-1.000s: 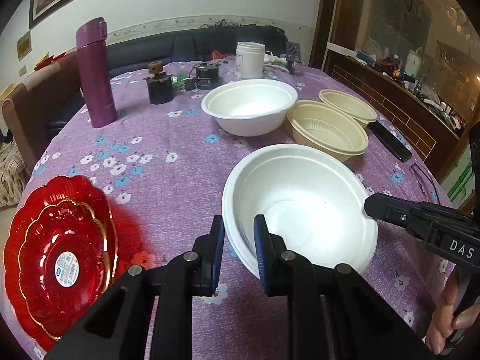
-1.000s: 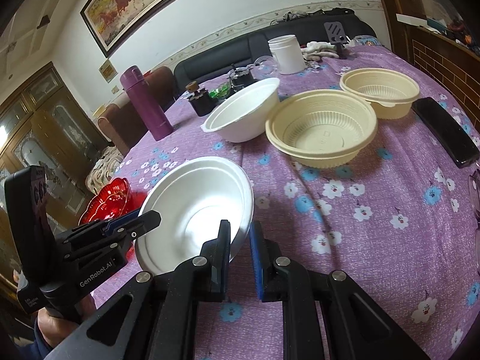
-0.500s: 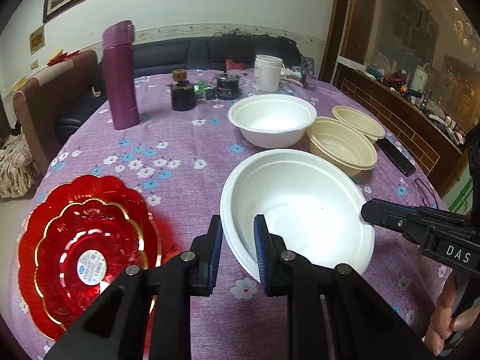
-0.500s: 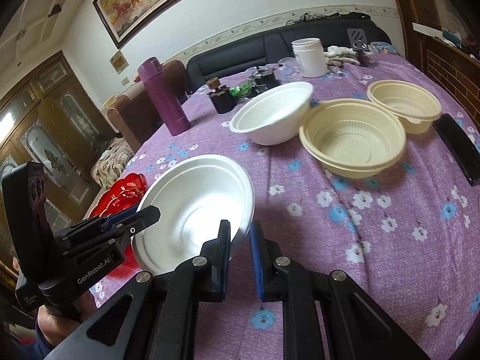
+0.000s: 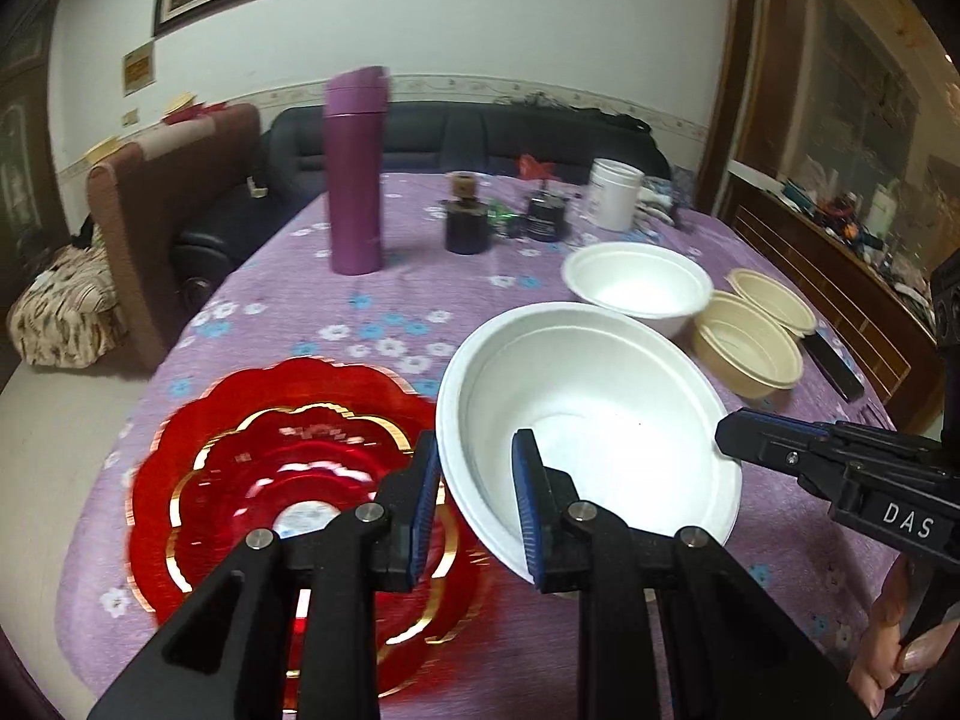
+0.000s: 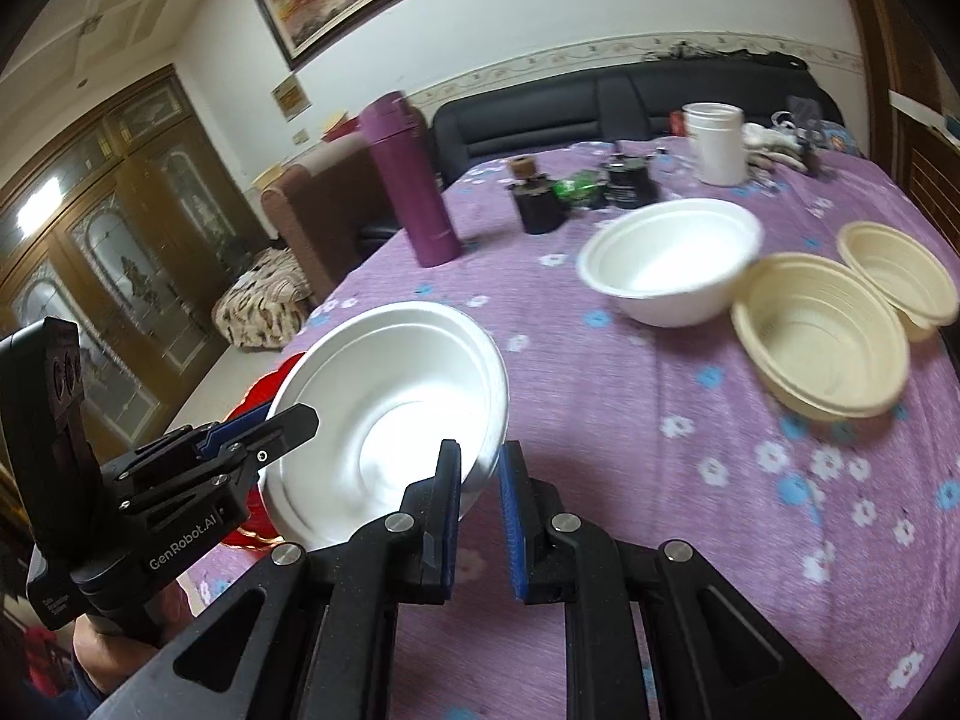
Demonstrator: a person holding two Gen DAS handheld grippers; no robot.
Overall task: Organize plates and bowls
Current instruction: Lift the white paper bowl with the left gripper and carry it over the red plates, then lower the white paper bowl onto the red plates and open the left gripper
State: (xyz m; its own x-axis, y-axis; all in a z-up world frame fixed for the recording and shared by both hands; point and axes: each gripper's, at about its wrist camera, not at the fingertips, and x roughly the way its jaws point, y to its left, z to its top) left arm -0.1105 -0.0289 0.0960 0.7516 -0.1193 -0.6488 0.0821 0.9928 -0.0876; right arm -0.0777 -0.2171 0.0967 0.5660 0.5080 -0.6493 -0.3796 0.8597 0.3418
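Both grippers hold one large white foam bowl [image 5: 588, 414], lifted above the purple table. My left gripper [image 5: 474, 498] is shut on its near left rim; my right gripper [image 6: 480, 492] is shut on its opposite rim, and shows at the right of the left wrist view [image 5: 744, 438]. The bowl [image 6: 390, 420] is tilted. Stacked red plates [image 5: 282, 486] lie on the table just left of and below it. A second white bowl [image 5: 639, 285] and two cream bowls [image 5: 747, 351] [image 5: 774, 300] stand further right.
A purple flask [image 5: 355, 171], two dark jars [image 5: 465, 222] [image 5: 546, 216] and a white tub [image 5: 613, 193] stand at the back of the table. A black remote [image 5: 834, 360] lies by the cream bowls. A sofa and armchair stand behind the table.
Both grippers have carried the white bowl leftward and higher; it now hangs beside and partly over the red plates. Both grips are unchanged.
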